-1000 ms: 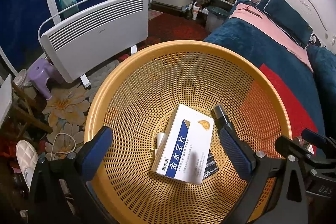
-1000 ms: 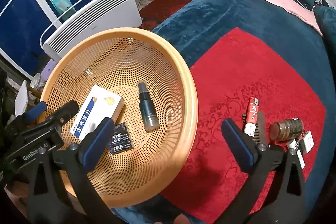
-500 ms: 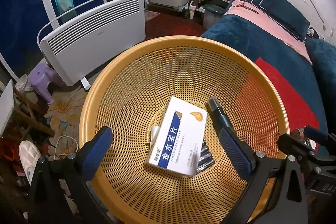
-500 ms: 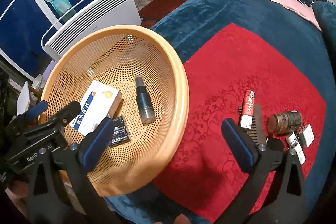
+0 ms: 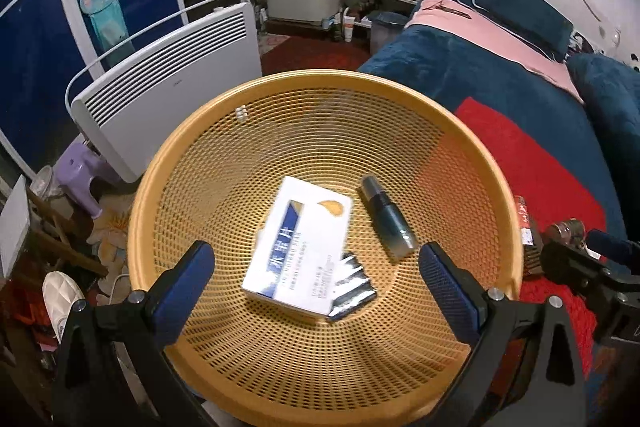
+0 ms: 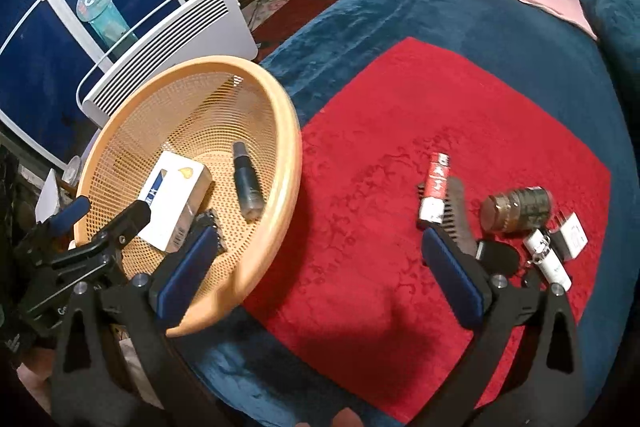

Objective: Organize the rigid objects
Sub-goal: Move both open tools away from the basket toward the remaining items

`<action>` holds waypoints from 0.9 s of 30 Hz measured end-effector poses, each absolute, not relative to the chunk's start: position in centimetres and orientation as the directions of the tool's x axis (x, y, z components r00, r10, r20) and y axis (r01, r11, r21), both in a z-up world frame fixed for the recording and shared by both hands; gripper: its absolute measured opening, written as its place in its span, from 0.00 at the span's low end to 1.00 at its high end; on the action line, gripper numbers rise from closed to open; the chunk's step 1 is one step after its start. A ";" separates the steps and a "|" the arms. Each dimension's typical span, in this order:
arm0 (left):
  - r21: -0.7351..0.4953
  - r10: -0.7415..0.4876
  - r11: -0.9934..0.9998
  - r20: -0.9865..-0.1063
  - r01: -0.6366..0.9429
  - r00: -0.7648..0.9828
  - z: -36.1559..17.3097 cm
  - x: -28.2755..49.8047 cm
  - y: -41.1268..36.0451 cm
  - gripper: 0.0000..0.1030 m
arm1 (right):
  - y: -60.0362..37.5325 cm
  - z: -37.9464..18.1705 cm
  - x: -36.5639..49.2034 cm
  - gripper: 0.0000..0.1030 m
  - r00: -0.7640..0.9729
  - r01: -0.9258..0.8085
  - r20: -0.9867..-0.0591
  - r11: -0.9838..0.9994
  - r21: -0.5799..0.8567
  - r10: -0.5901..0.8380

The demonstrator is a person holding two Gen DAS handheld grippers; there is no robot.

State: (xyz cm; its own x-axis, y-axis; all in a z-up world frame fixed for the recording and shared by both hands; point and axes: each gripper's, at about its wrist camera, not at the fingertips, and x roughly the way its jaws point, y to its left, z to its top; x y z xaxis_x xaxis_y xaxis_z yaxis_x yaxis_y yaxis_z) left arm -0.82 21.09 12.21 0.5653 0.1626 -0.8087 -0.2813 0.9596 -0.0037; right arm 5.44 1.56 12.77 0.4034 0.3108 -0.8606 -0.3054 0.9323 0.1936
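The orange mesh basket [image 6: 294, 163] is sitting at the edge of the bed, its rim overlapping the near corner of the red cloth [image 6: 400, 131]. Inside the basket are lying a white-and-blue medicine box [image 5: 300, 243], a dark spray bottle [image 5: 386, 217] just beside the box, and a small dark battery pack [image 5: 352, 285] partly tucked under the box's near end.

The left gripper [image 5: 316, 281] is hovering over the basket with its jaws spread wide and nothing between them. The right gripper [image 6: 320, 273] is hanging over the red cloth just beside the basket, jaws equally wide and empty.

Still waiting on the cloth, well apart from the basket, are a red-and-white tube [image 6: 435, 185], a dark comb [image 6: 460, 215] touching the tube, a brown jar [image 6: 516, 209] on its side, a white plug [image 6: 572, 235], a small white cylinder [image 6: 550, 261] and a black oval piece [image 6: 498, 255].

The risk, as I judge it, is the clustering: the tube is lying against the comb, so closing on one could drag or flick the other. The jar, being round and on its side, could roll off the pads. The basket also looks to be overhanging the bed edge, so a nudge on its rim could tip it.
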 end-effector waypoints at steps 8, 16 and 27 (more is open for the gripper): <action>0.040 0.164 0.974 -0.804 -0.223 0.571 12.4 -0.5 17.9 0.99 | -1.7 13.0 5.0 1.00 0.420 -0.259 -0.858 0.945 0.199 0.295; 0.046 0.151 0.980 -0.805 -0.193 0.573 12.4 -0.2 16.1 0.99 | -4.0 12.5 4.3 1.00 0.421 -0.226 -0.860 0.952 0.207 0.287; -0.023 0.074 0.988 -0.802 -0.155 0.593 12.3 -0.1 13.0 0.99 | -8.1 11.4 3.6 1.00 0.423 -0.157 -0.871 0.967 0.200 0.249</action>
State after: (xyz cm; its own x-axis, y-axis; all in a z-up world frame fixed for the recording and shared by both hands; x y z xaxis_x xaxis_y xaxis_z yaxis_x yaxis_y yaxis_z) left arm -0.09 13.03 12.26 0.5929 0.0743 -0.8018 -0.1546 0.9877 -0.0227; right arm 3.62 -8.06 11.41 0.4231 0.2493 -0.8711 -0.1572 0.9670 0.2004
